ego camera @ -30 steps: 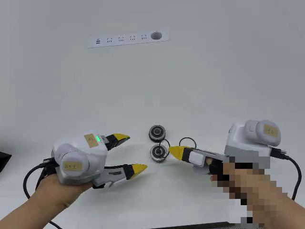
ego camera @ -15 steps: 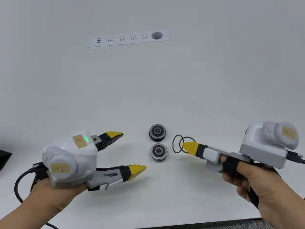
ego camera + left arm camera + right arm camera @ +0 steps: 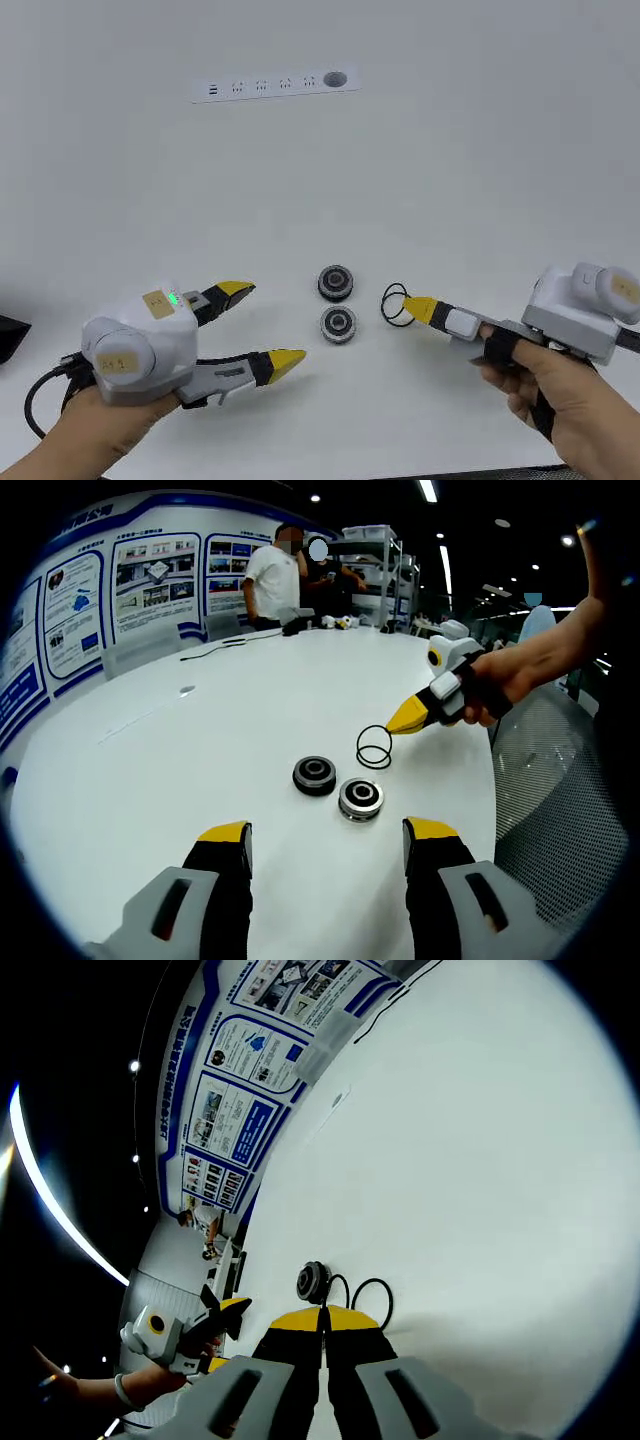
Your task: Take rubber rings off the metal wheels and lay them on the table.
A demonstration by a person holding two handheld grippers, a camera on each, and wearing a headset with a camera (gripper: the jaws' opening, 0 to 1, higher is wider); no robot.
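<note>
The left claw (image 3: pixel 260 325) is hovering over the near edge of the white surface (image 3: pixel 450 180), toward its left side. It is spread wide, released and gripping nothing, with its two yellow tips pointing right toward the wheels. The right claw (image 3: pixel 418 307) is reaching in along the near edge from the right, with its yellow tips clenched together. It is pinching the rubber rings (image 3: pixel 397 306) by their right-hand rim. The rings are showing as two thin black loops overlapping each other, just right of the wheels and apart from them. I cannot tell whether their free side is touching the surface. The two metal wheels are lying flat near the middle of the near edge, between the two claws, close together but not touching. The far wheel (image 3: pixel 335 283) is looking dark around its rim, while the near wheel (image 3: pixel 339 324) is showing a brighter, silvery rim. In the left gripper view the open yellow tips are framing both wheels. Beyond them a hand (image 3: pixel 485 685) is bringing the other claw in from the right, with the loops at its tip. In the right gripper view the loops are sticking out just past the shut tips, with one wheel beside them. A white power strip (image 3: pixel 275 85) is lying toward the far edge of the surface.
</note>
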